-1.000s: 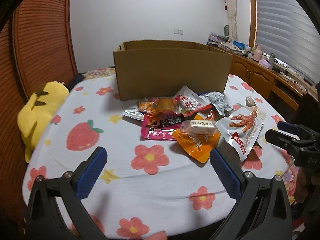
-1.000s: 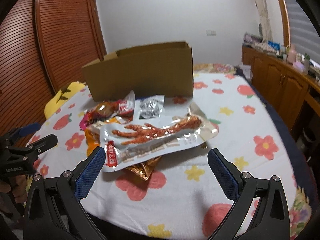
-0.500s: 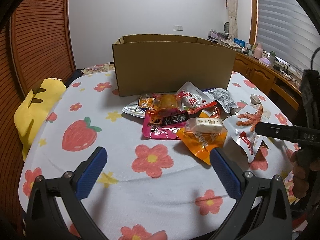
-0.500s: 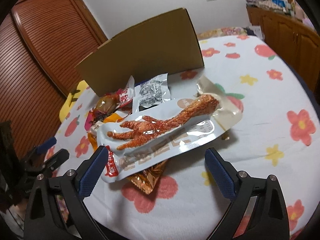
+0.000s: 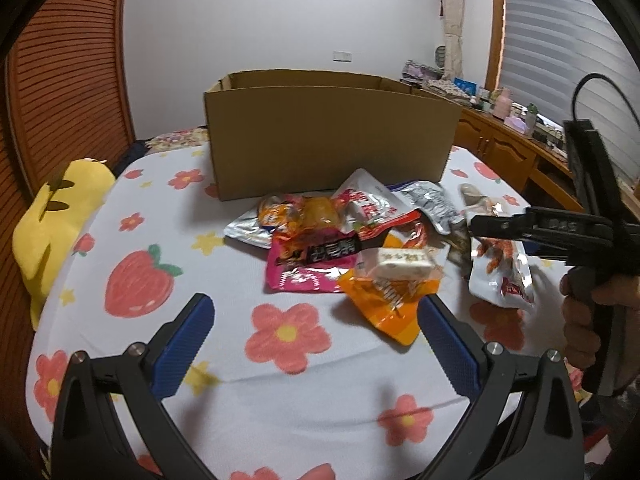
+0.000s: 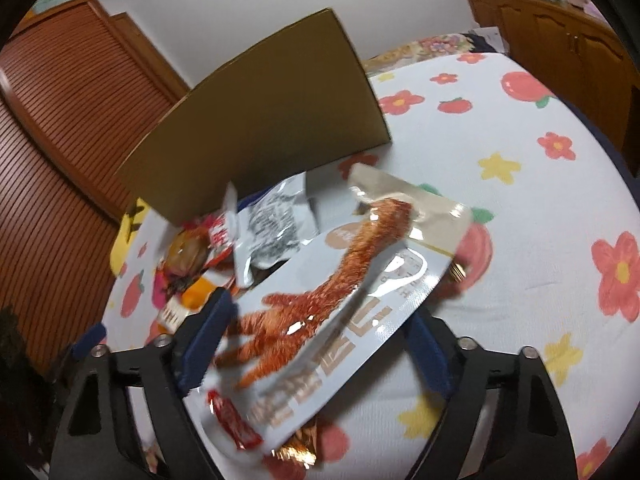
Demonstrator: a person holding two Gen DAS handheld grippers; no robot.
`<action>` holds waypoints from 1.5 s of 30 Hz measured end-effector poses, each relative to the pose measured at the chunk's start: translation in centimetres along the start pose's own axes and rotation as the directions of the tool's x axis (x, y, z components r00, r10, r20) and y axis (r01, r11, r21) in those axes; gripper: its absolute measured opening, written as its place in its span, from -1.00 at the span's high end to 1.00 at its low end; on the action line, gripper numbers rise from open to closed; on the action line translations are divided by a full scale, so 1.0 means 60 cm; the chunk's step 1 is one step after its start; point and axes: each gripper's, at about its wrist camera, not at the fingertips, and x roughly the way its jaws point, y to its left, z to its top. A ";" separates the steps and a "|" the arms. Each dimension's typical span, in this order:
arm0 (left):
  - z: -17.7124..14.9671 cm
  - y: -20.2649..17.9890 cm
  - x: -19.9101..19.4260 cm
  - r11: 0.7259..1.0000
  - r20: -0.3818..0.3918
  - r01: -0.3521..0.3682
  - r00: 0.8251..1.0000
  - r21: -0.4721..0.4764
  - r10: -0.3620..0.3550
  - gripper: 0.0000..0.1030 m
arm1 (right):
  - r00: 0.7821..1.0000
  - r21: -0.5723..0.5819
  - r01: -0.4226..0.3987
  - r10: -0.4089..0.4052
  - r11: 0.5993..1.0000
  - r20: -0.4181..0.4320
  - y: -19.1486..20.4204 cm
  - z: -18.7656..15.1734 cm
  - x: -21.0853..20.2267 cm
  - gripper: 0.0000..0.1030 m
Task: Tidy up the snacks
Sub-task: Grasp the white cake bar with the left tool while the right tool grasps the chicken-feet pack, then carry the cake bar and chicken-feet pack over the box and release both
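An open cardboard box [image 5: 328,144] stands at the back of the flowered tablecloth [image 5: 240,248]. In front of it lies a heap of snack packets: a pink one [image 5: 304,276], an orange one [image 5: 388,312], a white bar [image 5: 400,262], a red-white pouch [image 5: 368,204] and a silver pouch [image 5: 432,204]. The chicken-foot packet [image 6: 340,280] lies at the heap's right end. My right gripper [image 6: 316,340] straddles its near end, and its jaws are closing around it. My left gripper [image 5: 316,328] hovers open over bare cloth, with nothing between its fingers.
A yellow plush toy [image 5: 52,224] lies at the table's left edge. Slatted wooden doors [image 5: 60,80] stand on the left. A wooden cabinet [image 5: 508,156] with clutter on it runs along the right. A person's hand [image 5: 580,320] holds the right gripper's handle.
My right gripper has moved forward onto the chicken-foot packet, rolled, and narrowed its jaws around it. The left gripper has barely moved.
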 end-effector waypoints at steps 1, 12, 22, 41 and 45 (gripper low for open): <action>0.003 -0.002 0.002 1.000 -0.002 0.013 1.000 -0.002 -0.013 -0.96 | 1.000 -0.001 0.013 -0.013 1.000 0.000 0.000 0.002 0.001 -0.34; 0.039 -0.040 0.037 0.992 -0.048 0.107 0.993 0.073 -0.103 -0.84 | 0.999 0.000 0.036 -0.036 0.999 0.008 -0.031 0.019 -0.006 0.57; 0.049 -0.069 0.074 0.984 -0.103 0.171 0.981 0.057 -0.164 -0.64 | 0.996 -0.020 -0.016 0.018 1.000 0.089 -0.034 0.022 -0.053 0.59; 0.035 -0.065 0.105 0.989 -0.133 0.134 0.983 0.064 -0.124 -0.02 | 0.987 -0.175 0.019 0.010 0.984 0.160 0.024 -0.008 -0.101 0.58; 0.032 -0.059 0.096 0.987 -0.114 0.148 0.983 0.057 -0.141 0.01 | 0.987 -0.173 0.016 0.011 0.985 0.158 0.021 -0.007 -0.101 0.59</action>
